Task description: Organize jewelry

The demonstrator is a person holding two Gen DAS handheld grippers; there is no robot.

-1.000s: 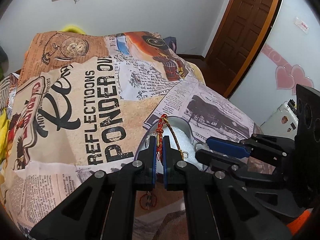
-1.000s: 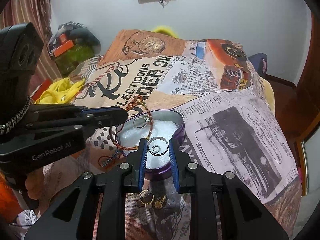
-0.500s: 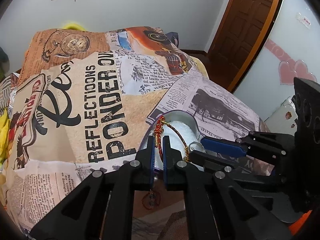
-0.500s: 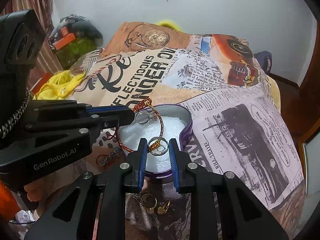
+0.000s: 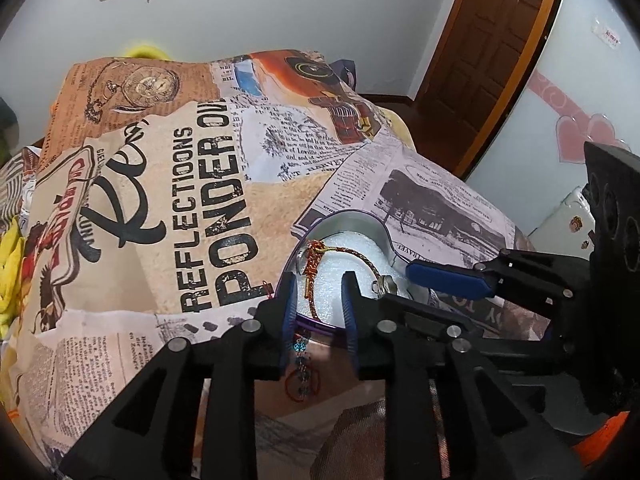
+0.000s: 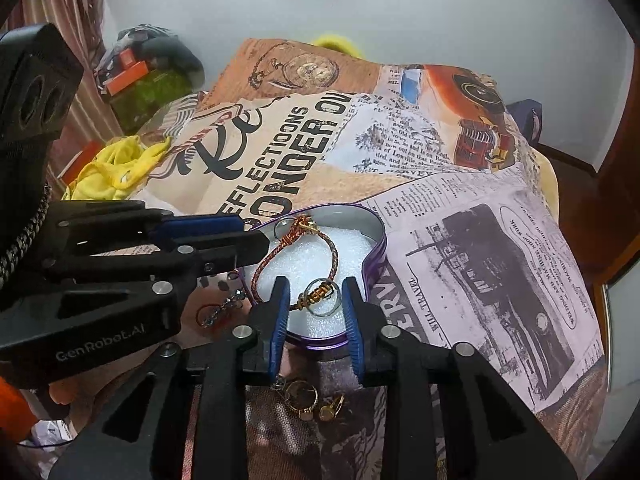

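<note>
Both claws hang over the heart-shaped tin (image 6: 372, 240), which sits on the bed's printed bedspread (image 6: 480, 240) and serves as the landmark here. The left claw (image 5: 318, 304) has just been opening: its blue pads now stand apart over the tin's near rim, and the braided bracelet (image 6: 296, 252) that they pinched a second ago lies loose on the white foam inside the tin, its knotted end toward the far left wall. Nothing is pressed between those pads now. The right claw (image 6: 314, 312) has also just been opening, over the near side of the tin; the silver ring (image 6: 322, 298) it gripped a second earlier now rests on the foam between its pads, touching neither, with the bracelet's near end lying just beside it.

Compared with the earlier frames, both pieces have gone from held to lying in the tin, while neither hand appears to have shifted. A second ring (image 6: 282, 230) lies at the far left edge of the foam.

For the task, this reads as two items delivered at once. Still outside the tin, on the bedspread just in front of its near rim, are gold rings and earrings (image 6: 306, 398), and to its near left a beaded piece on a red loop (image 5: 302, 376), so more pickups seem to remain.
</note>
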